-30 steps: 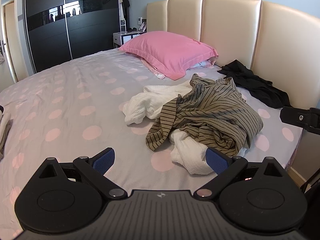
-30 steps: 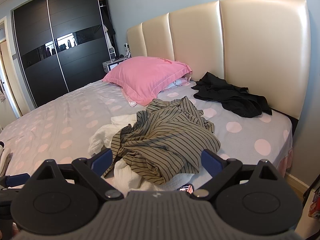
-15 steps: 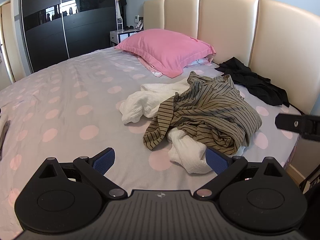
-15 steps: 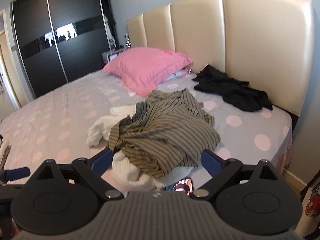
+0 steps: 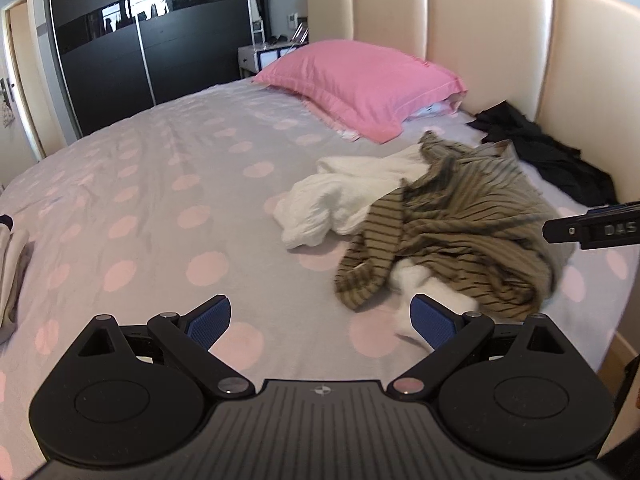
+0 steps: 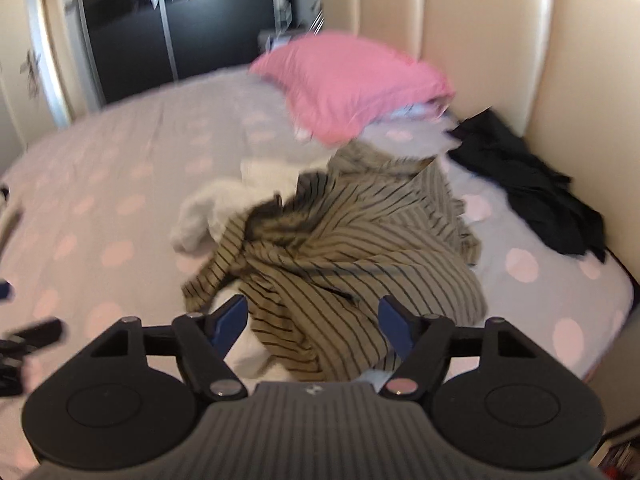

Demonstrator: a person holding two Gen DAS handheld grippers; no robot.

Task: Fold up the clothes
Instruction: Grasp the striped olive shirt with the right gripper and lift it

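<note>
We see the striped shirt (image 6: pixel 352 248) crumpled mid-frame on the bed (image 5: pixel 160 200), lying over a white garment (image 5: pixel 344 200). Our right tool (image 6: pixel 312 322) hangs over its near edge, blue pads spread and not pressing the cloth, having just been narrowing. Our left tool (image 5: pixel 320 320) stands spread wide over bare sheet at lower centre. A black garment (image 6: pixel 532 192) lies by the headboard (image 5: pixel 480 40), at right.

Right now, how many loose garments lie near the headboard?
3, maybe more hidden: a striped shirt heaped over a white garment, and a black garment against the headboard.
</note>
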